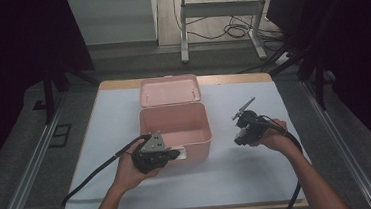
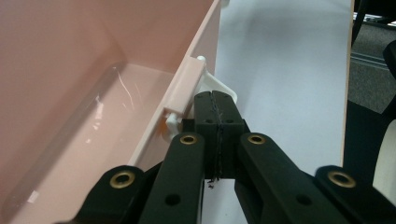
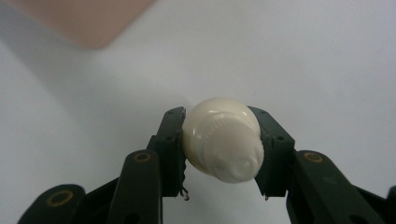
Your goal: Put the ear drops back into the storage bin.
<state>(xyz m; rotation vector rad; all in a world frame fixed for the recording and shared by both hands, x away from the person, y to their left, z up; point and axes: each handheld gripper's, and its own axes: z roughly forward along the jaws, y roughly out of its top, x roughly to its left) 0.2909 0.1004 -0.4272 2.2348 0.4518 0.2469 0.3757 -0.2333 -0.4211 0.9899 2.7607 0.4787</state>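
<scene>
- The right hand-held gripper (image 3: 219,154) is clamped on a small cream bottle (image 3: 223,140), held clear of the white worktop (image 1: 249,169), to the right of the open pink box (image 1: 175,128).
- The bottle is round and smooth, and the pads catch it on its sides with its ribbed cap toward the camera. It could roll or squirt out of the jaws if the wrist tilts on the way to the box.
- The left hand-held gripper (image 2: 215,100) is closed, apparently pinching the box's white latch (image 2: 224,88) at the front wall (image 2: 187,88). A pull there could drag or tip the light box.
- If the box shifts, a drop aimed at it may hit the rim and bounce onto the worktop.
</scene>
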